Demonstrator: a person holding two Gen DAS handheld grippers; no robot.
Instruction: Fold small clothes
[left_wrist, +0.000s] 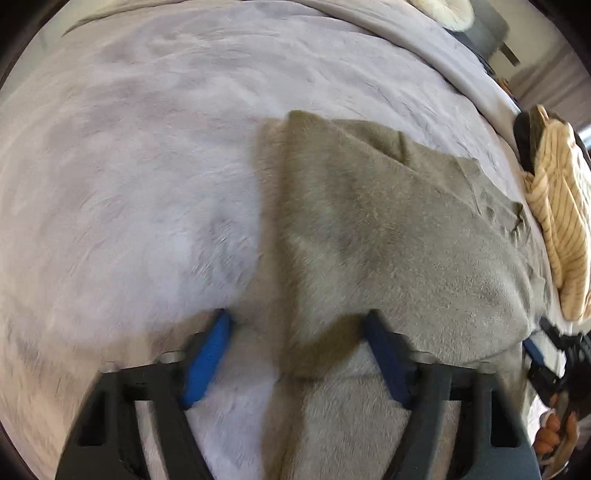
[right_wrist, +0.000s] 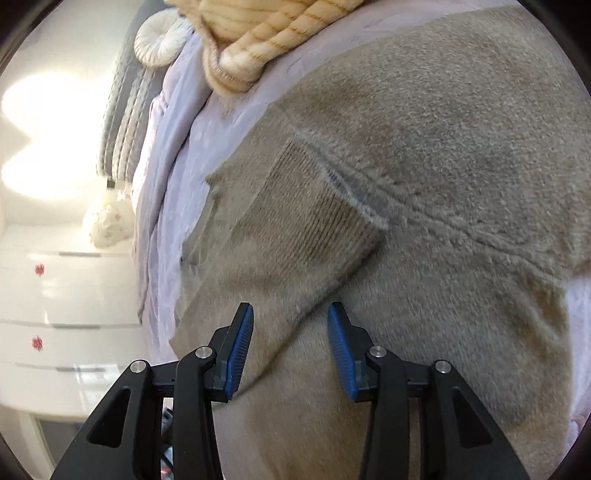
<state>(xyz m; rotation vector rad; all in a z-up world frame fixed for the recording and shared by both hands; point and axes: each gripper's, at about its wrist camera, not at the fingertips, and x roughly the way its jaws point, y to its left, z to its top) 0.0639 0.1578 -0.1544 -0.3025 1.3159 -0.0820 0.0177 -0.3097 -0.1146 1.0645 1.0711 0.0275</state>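
Grey-brown fleece garment (left_wrist: 388, 229), one; striped cream garment (left_wrist: 561, 236), one.

garment (right_wrist: 443, 147): fuzzy taupe fleece, ribbed knit cuff | bed cover (left_wrist: 129, 166): soft matt plush | drawers (right_wrist: 55, 332): glossy white

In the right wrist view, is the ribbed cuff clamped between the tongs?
No: the grey-brown fleece garment's ribbed cuff lies beyond the right tongs, whose blue pads stand apart.
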